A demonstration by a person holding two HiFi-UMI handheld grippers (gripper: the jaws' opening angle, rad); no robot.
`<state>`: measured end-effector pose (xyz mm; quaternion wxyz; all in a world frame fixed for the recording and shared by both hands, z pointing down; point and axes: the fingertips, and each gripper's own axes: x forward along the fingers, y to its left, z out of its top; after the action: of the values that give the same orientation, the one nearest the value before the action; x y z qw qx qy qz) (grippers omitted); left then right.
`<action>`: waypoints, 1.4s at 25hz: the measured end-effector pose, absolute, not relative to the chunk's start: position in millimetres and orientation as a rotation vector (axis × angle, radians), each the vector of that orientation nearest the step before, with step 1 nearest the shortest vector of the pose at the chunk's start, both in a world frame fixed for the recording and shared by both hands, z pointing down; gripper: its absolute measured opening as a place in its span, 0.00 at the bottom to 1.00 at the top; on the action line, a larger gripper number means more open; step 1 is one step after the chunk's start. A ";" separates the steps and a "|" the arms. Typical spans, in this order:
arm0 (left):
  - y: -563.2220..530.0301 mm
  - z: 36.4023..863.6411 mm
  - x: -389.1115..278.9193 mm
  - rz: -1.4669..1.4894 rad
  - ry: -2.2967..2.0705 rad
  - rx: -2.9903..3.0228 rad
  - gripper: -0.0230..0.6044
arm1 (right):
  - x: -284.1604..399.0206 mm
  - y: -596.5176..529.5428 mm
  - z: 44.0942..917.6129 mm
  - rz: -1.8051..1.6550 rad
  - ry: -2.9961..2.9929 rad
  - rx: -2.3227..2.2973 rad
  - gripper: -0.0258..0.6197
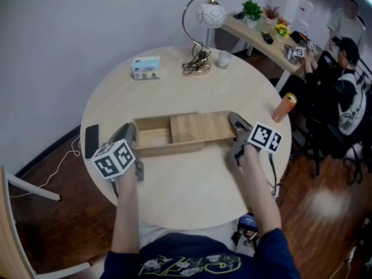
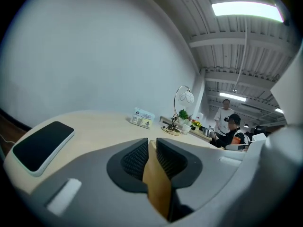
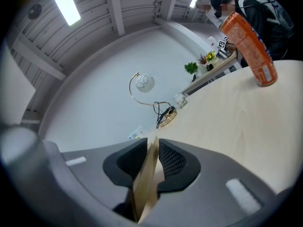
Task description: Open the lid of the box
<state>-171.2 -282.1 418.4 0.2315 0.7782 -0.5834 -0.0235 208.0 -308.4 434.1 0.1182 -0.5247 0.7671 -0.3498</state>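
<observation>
A long wooden box [image 1: 152,150] lies across the middle of the round table [image 1: 192,190]. Its sliding lid [image 1: 195,128] is shifted to the right, so the left compartment is uncovered. My left gripper [image 1: 132,137] is at the box's left end. In the left gripper view, the left gripper [image 2: 150,157] has its pads pressed on a thin wooden wall [image 2: 156,183]. My right gripper [image 1: 235,124] is at the right end. In the right gripper view, the right gripper [image 3: 154,160] is clamped on the lid's thin wooden edge [image 3: 144,188].
A black phone [image 1: 92,140] lies left of the box near the table edge. An orange can [image 1: 284,107] stands at the right rim. A lamp [image 1: 203,28], a glass [image 1: 224,58] and a small carton [image 1: 145,67] are at the far side. People sit at the right.
</observation>
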 end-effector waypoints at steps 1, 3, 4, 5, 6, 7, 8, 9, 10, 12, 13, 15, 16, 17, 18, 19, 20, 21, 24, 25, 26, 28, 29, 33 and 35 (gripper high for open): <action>-281.9 418.3 -171.5 -0.078 -1.605 2.133 0.08 | 213.3 -305.9 433.6 -1.017 2.236 -1.550 0.14; -281.5 418.0 -171.3 -0.094 -1.609 2.127 0.09 | 223.2 -301.1 433.3 -1.007 2.214 -1.568 0.14; -281.3 417.9 -171.2 -0.099 -1.612 2.124 0.09 | 228.5 -298.9 433.4 -1.001 2.200 -1.581 0.14; -281.3 417.7 -171.1 -0.104 -1.614 2.121 0.09 | 233.8 -296.9 433.2 -0.990 2.188 -1.601 0.14; -281.4 417.4 -171.2 -0.109 -1.616 2.118 0.09 | 238.3 -295.2 432.9 -0.978 2.177 -1.621 0.14; -281.6 417.1 -171.3 -0.115 -1.619 2.115 0.09 | 242.1 -293.7 432.5 -0.968 2.165 -1.637 0.14; -281.7 416.9 -171.6 -0.119 -1.622 2.112 0.09 | 245.4 -292.2 432.2 -0.959 2.152 -1.652 0.13; -281.6 416.9 -172.0 -0.122 -1.624 2.108 0.09 | 248.8 -290.4 431.8 -0.950 2.139 -1.668 0.13; -281.6 417.1 -172.3 -0.125 -1.626 2.104 0.09 | 252.3 -288.3 431.1 -0.938 2.127 -1.689 0.13; -282.4 417.8 -172.4 -0.132 -1.627 2.103 0.11 | 257.9 -285.4 429.8 -0.914 2.111 -1.717 0.12; -282.8 418.1 -172.7 -0.134 -1.629 2.103 0.11 | 260.7 -284.7 430.5 -0.906 2.105 -1.728 0.12; -283.3 418.8 -173.8 -0.137 -1.638 2.098 0.12 | 265.9 -282.8 433.1 -0.903 2.090 -1.756 0.12; -283.2 419.1 -174.2 -0.140 -1.642 2.095 0.12 | 267.8 -281.9 434.2 -0.903 2.087 -1.766 0.12; -282.9 419.4 -174.4 -0.145 -1.643 2.091 0.12 | 269.0 -280.9 435.2 -0.902 2.086 -1.773 0.12; -282.8 419.8 -174.0 -0.151 -1.642 2.088 0.13 | 269.8 -280.0 435.9 -0.902 2.084 -1.775 0.12; -283.5 420.2 -173.1 -0.157 -1.637 2.088 0.13 | 270.6 -279.2 436.1 -0.901 2.079 -1.774 0.12; -284.9 420.6 -172.2 -0.161 -1.630 2.090 0.14 | 271.3 -278.7 435.9 -0.897 2.072 -1.774 0.12; -286.5 420.8 -172.4 -0.164 -1.626 2.093 0.14 | 271.0 -278.8 435.4 -0.889 2.064 -1.778 0.12; -285.0 416.2 -188.0 -0.176 -1.683 2.106 0.14 | 262.8 -283.6 429.5 -0.792 2.103 -1.824 0.12; -281.6 410.4 -192.9 -0.181 -1.727 2.125 0.14 | 264.0 -282.4 424.3 -0.721 2.133 -1.855 0.13; -276.4 401.2 -195.4 -0.184 -1.773 2.164 0.14 | 266.5 -279.5 417.3 -0.630 2.174 -1.888 0.17; -259.3 376.1 -189.3 -0.185 -1.819 2.328 0.12 | 268.1 -269.0 402.0 -0.430 2.287 -1.938 0.31; -246.8 363.4 -178.5 -0.182 -1.789 2.454 0.11 | 265.5 -260.4 395.1 -0.328 2.352 -1.951 0.36; -180.7 351.8 -102.8 -0.076 -1.296 2.924 0.04 | 218.5 -203.3 372.2 0.122 2.652 -1.855 0.33; -155.3 370.7 -66.0 0.013 -0.961 2.976 0.04 | 173.4 -170.1 368.2 0.312 2.798 -1.634 0.28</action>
<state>-66.0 -155.3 370.7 0.0070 0.9516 -0.3072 0.0043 173.4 -170.1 368.2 -0.0568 -0.5013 0.8581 0.0956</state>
